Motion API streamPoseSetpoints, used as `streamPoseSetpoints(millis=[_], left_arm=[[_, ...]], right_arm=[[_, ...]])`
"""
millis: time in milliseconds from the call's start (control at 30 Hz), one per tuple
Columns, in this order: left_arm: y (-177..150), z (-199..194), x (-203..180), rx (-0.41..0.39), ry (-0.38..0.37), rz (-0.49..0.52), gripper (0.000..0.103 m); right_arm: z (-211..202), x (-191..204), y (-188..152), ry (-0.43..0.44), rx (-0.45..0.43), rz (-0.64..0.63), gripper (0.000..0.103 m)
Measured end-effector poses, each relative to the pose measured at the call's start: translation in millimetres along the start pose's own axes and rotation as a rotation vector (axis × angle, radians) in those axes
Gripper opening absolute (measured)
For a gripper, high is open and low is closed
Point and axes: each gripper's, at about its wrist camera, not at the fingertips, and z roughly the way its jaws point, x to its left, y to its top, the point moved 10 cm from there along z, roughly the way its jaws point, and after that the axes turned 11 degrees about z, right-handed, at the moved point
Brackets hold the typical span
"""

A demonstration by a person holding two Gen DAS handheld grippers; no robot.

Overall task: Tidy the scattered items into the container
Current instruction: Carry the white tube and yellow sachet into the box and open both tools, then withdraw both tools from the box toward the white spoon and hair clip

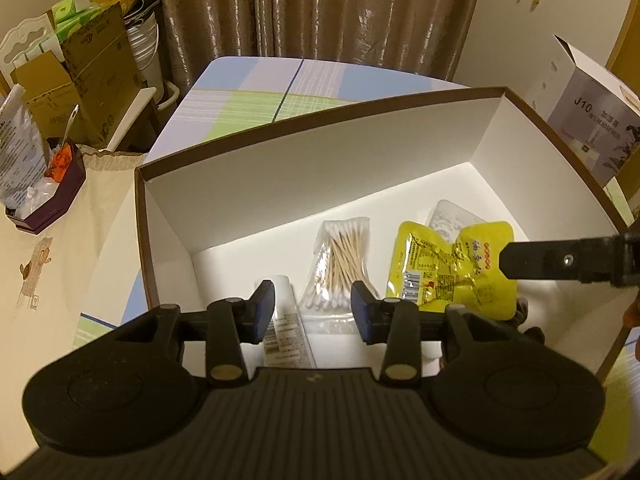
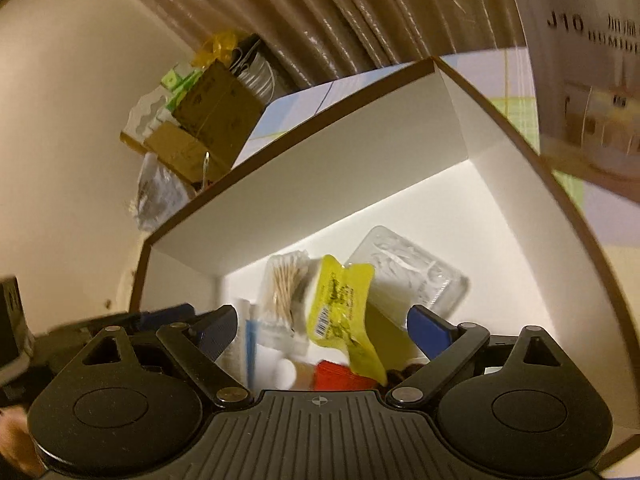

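Observation:
A white box with a brown rim stands on the table and takes up most of both views. On its floor lie a bag of cotton swabs, a white tube, a yellow snack packet and a clear plastic pack. My left gripper hangs over the tube and swabs, jaws partly apart, nothing pressed between the pads. My right gripper is wide open above the box; the yellow packet sits tilted and blurred between its fingers, touching neither pad. One of its fingers reaches in from the right.
A humidifier carton stands just beyond the box's right wall. On the left are cardboard boxes and a purple octagonal tin with small items. A brown curtain hangs behind. A red item lies at the box's near end.

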Motion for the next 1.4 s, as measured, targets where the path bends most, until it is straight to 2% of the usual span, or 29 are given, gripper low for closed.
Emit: streamPoseSetpoints(millis=[100,233,367,467,533,633,833,1133,1400], left_arm=[[-2,-5,-4,-0.004,-0.004,0.003,0.043],[-4,-13,-10,-0.009,-0.002,0.011,0.057],[-6,-22,-15,-0.017,0.004,0.021,0.063],[-8,-30,-16,-0.023,0.011,0.021,0.072],[-9,-36,-17,-0.026,0.019,0.022,0.082],[-11,-46,-19,-0.036,0.032,0.028,0.090],[-17,-65,-26,-0.049,0.053,0.036,0.095],[-32,-102,-44,-0.086,0.059,0.043,0.096],[-60,-130,-64,-0.113,0.040,0.049,0.095]], right_arm=[[-4,4,-3,-0.047,-0.022,-0.066,0.097],[-3,4,-7,-0.119,-0.053,-0.144,0.097],[-6,5,-12,-0.155,-0.077,-0.178,0.097],[-9,5,-12,-0.171,-0.093,-0.199,0.097],[-13,6,-13,-0.185,-0.107,-0.216,0.097],[-19,6,-16,-0.210,-0.125,-0.242,0.097],[-33,6,-26,-0.237,-0.148,-0.262,0.097],[-75,3,-38,-0.214,-0.190,-0.235,0.097],[-112,-8,-68,-0.215,-0.199,-0.238,0.097]])
